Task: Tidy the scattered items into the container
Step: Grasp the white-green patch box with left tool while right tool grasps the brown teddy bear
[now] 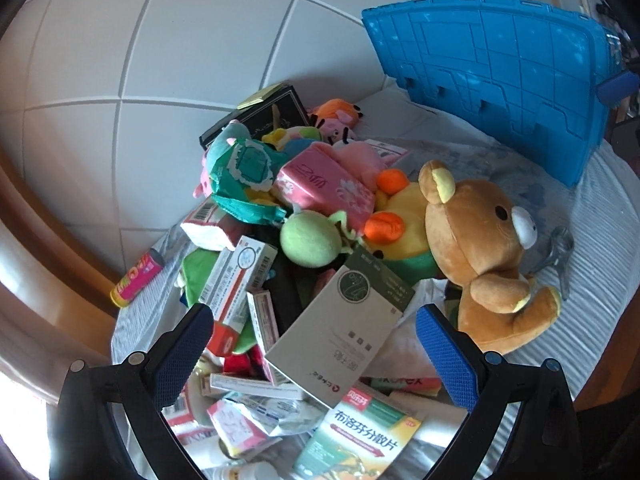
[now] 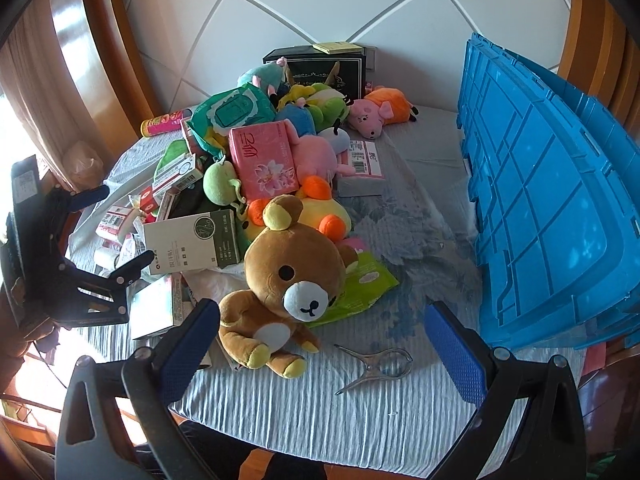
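Note:
A heap of plush toys and small boxes covers the bed. A brown plush bear (image 2: 280, 280) (image 1: 480, 256) lies at the heap's near edge. Behind it are a yellow duck plush (image 2: 320, 210), a pink tissue pack (image 2: 262, 160) (image 1: 326, 186) and a grey-green box (image 1: 344, 328) (image 2: 192, 240). The blue crate (image 2: 552, 192) (image 1: 500, 76) lies on its side at the right. My left gripper (image 1: 314, 324) is open above the boxes and also shows in the right wrist view (image 2: 108, 232). My right gripper (image 2: 322, 320) is open, just in front of the bear, holding nothing.
A clear plastic clip (image 2: 378, 368) (image 1: 558, 252) lies on the sheet near the bear. A yellow-pink tube (image 1: 136, 278) (image 2: 166, 122) rests by the wooden bed frame. A black box (image 2: 320, 68) stands against the white padded headboard (image 2: 320, 4). Bare sheet (image 2: 424, 216) lies between heap and crate.

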Demonstrator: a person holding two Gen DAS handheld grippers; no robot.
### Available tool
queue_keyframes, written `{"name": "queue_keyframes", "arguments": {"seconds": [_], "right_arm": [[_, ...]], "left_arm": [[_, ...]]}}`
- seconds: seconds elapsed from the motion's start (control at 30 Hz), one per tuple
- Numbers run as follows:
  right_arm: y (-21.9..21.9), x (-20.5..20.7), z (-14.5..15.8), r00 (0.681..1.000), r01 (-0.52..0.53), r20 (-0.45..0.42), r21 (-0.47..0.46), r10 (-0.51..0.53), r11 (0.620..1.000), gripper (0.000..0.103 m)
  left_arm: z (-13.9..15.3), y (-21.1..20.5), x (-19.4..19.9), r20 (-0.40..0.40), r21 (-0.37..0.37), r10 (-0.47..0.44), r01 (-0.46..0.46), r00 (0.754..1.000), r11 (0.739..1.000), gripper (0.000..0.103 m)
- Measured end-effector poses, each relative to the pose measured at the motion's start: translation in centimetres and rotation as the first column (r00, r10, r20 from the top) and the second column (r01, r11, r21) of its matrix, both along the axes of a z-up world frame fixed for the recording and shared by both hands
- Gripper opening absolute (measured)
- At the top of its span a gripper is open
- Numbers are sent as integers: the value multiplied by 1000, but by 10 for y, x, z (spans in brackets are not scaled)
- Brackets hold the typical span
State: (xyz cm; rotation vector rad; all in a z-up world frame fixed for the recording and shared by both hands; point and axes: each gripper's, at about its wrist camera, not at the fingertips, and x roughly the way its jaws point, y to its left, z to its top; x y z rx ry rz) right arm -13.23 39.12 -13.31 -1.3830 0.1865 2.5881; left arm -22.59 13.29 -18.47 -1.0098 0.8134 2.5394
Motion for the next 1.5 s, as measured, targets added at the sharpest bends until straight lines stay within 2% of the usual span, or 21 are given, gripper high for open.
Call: {"name": "queue_keyframes", "arguments": {"seconds": [0.1, 0.27, 0.43, 0.5, 0.57, 0.6, 0.7, 0.83, 0.9, 1.07, 1.23, 1.5], "right_arm": [[-1, -1, -11, 999, 28, 29, -12, -28, 1000, 103], [-6, -3, -35, 992, 81, 96, -26, -78, 996, 103], [-15, -6, -48, 984, 119, 138, -19, -115, 993, 103], [-17, -8, -48, 980, 140, 145, -14, -137, 990, 103], [-19, -8, -47, 978, 159, 135, -9, -156, 987, 103], [-21, -10, -47, 977, 166, 135, -8, -163, 986, 103], [-23, -15, -54, 972, 187, 145, -11, -184, 982, 103], [-24, -26, -59, 977, 181, 117, 7, -181, 983, 103], [-22, -34, -64, 978, 177, 110, -7, -175, 984, 103], [-22, -59, -78, 984, 155, 89, -3, -154, 988, 103], [-21, -84, -104, 982, 150, 114, -12, -147, 989, 103], [-21, -105, -139, 972, 164, 168, 7, -163, 986, 103]], "left_arm": [[-30, 2, -11, 22, -77, -69, 70, 997, 995, 102], [-85, -2, -29, 82, -182, -145, 158, 986, 970, 102], [-115, -4, -36, 114, -261, -230, 253, 966, 932, 102], [-116, -4, -37, 114, -255, -264, 285, 958, 924, 102], [-115, -3, -37, 109, -256, -300, 319, 948, 913, 96], [-115, -2, -38, 113, -246, -312, 331, 943, 911, 86], [-117, -6, -41, 146, -195, -310, 335, 939, 922, 82], [-104, -15, -46, 154, -95, -281, 297, 947, 950, 79], [-97, -19, -44, 145, -62, -277, 288, 950, 956, 79], [-76, -23, -35, 104, -20, -279, 283, 955, 959, 77], [-62, -24, -31, 91, 13, -263, 263, 961, 965, 76], [-39, -48, -22, 86, 51, -212, 208, 974, 977, 76]]}}
